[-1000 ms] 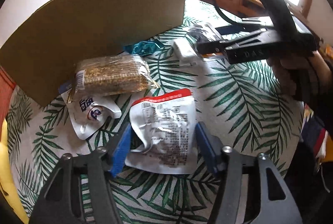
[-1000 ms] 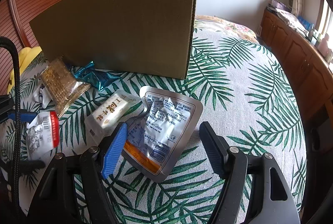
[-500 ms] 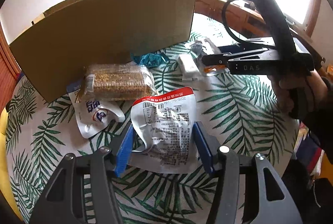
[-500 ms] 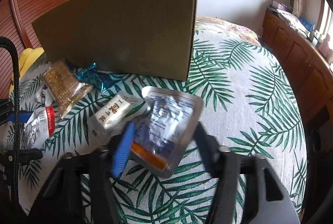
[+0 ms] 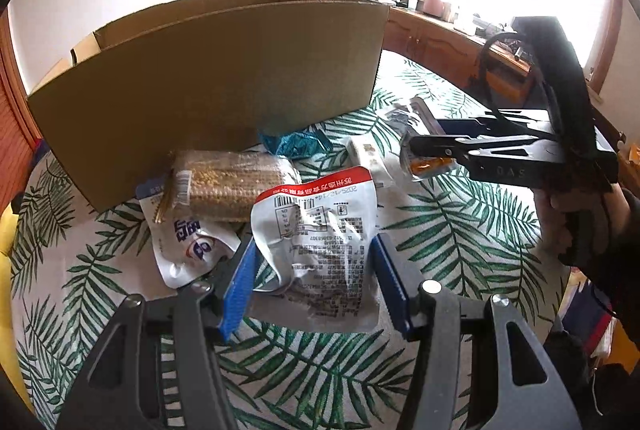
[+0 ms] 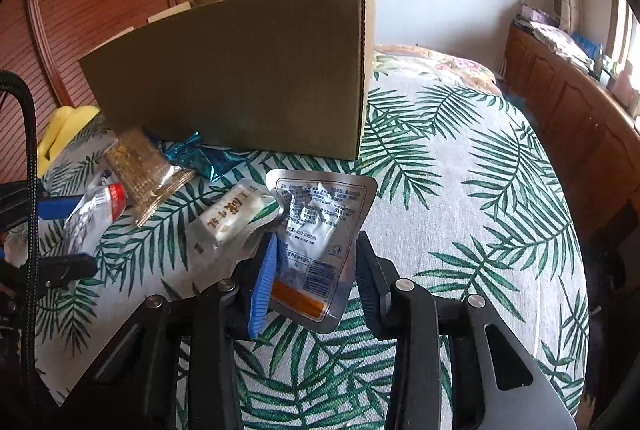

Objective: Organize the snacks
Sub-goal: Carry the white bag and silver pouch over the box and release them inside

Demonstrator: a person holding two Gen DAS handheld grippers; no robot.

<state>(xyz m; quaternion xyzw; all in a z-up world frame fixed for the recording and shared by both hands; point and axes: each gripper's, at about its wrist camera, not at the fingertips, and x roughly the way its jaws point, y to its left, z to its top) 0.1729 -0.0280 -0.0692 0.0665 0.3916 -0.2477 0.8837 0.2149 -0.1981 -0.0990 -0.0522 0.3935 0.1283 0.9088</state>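
Observation:
My left gripper (image 5: pixel 314 284) is shut on a white snack pouch with a red top band (image 5: pixel 320 242), lifted off the leaf-print cloth. My right gripper (image 6: pixel 314 276) is shut on a silver pouch with an orange stripe (image 6: pixel 320 230), also lifted; that gripper also shows in the left wrist view (image 5: pixel 430 146). An open cardboard box (image 5: pixel 208 86) stands behind the snacks, and also shows in the right wrist view (image 6: pixel 240 78). A clear-wrapped cereal bar pack (image 5: pixel 232 178), a white pouch with blue print (image 5: pixel 188 242), a blue wrapper (image 5: pixel 294 144) and a white bar (image 6: pixel 232 216) lie in front of it.
The snacks lie on a table under a leaf-print cloth (image 6: pixel 460 190). A yellow object (image 6: pixel 64 126) sits at the box's left end. Wooden cabinets (image 6: pixel 568 98) run along the right wall.
Both grippers closed on their pouches and lifted them up off the cloth. The views have risen, so the box's open top now shows.

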